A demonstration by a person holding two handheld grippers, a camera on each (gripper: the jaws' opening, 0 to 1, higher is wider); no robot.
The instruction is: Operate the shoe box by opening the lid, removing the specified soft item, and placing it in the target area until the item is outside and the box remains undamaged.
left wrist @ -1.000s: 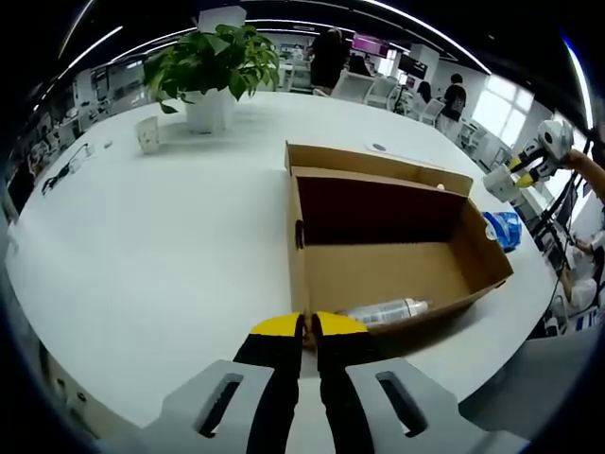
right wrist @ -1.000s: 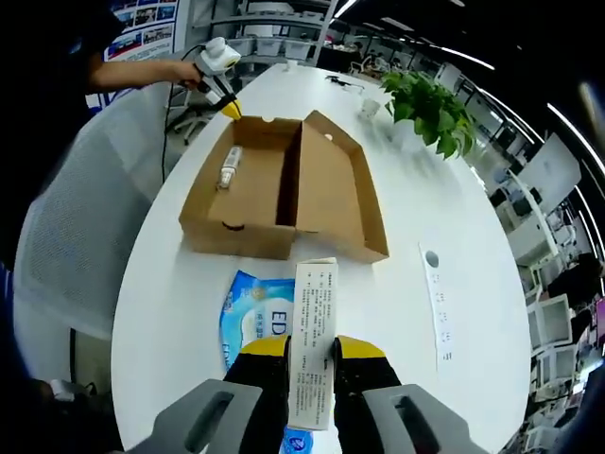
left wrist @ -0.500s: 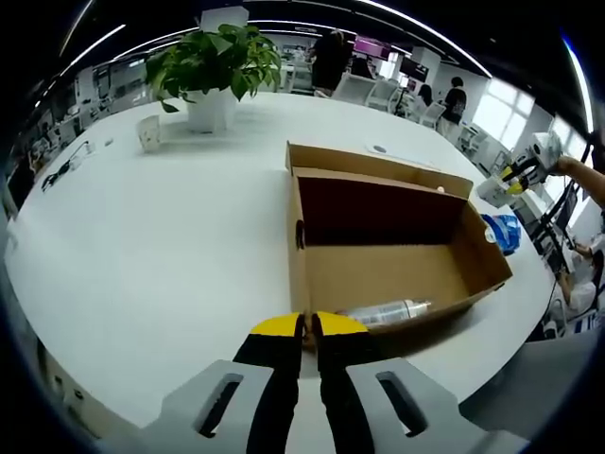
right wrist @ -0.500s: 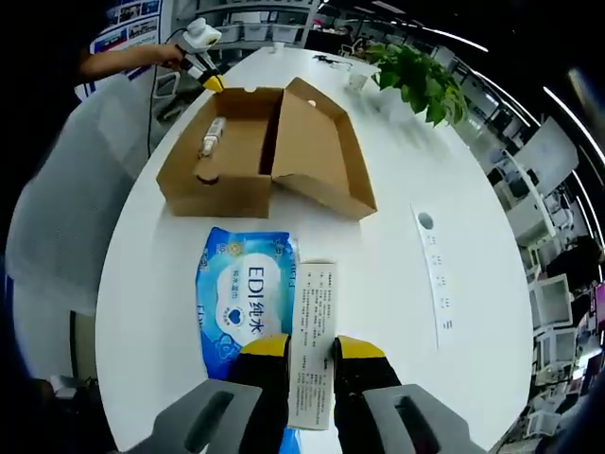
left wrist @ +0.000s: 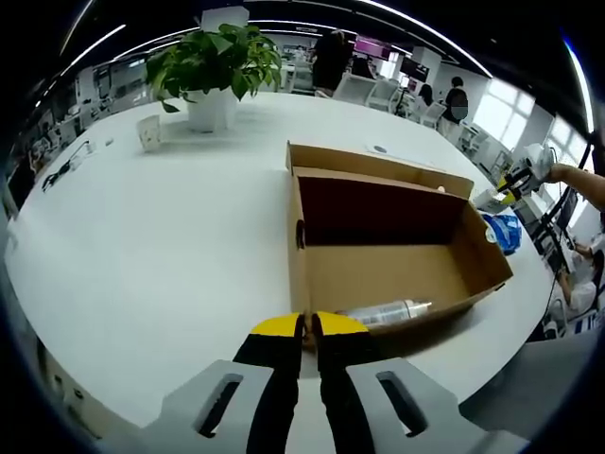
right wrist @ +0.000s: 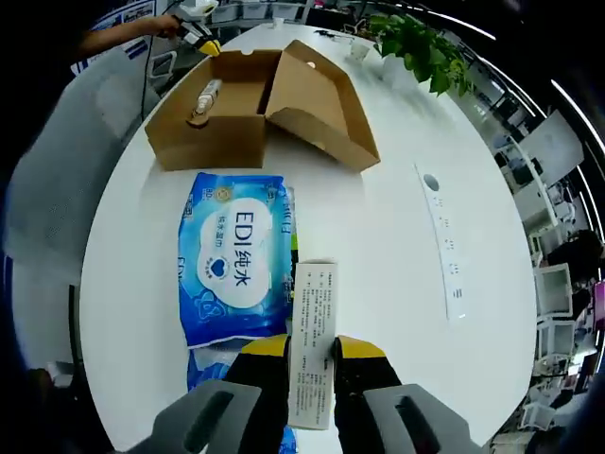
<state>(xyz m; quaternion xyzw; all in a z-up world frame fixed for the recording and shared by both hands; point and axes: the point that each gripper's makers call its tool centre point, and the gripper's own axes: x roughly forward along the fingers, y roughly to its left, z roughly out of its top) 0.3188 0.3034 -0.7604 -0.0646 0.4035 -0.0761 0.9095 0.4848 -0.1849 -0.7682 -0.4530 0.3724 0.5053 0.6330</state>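
Right gripper view: jaws pinching a leaflet [right wrist: 313, 340] above wipes pack [right wrist: 233, 253] (left jaws pressed together).

Worktop: broad white oval worktop [left wrist: 161, 236], glossy.
Greenery: potted plant [left wrist: 213, 66] at its far edge.
Light: ceiling strip lights [left wrist: 416, 24]; bright windows [left wrist: 506, 104].

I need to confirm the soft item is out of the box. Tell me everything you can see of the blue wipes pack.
The blue wipes pack is a soft, glossy plastic pouch with white "EDI" lettering and a heart mark. It lies flat on the white table, outside the open cardboard shoe box and apart from it. Its white printed label flap is pinched in the right gripper.
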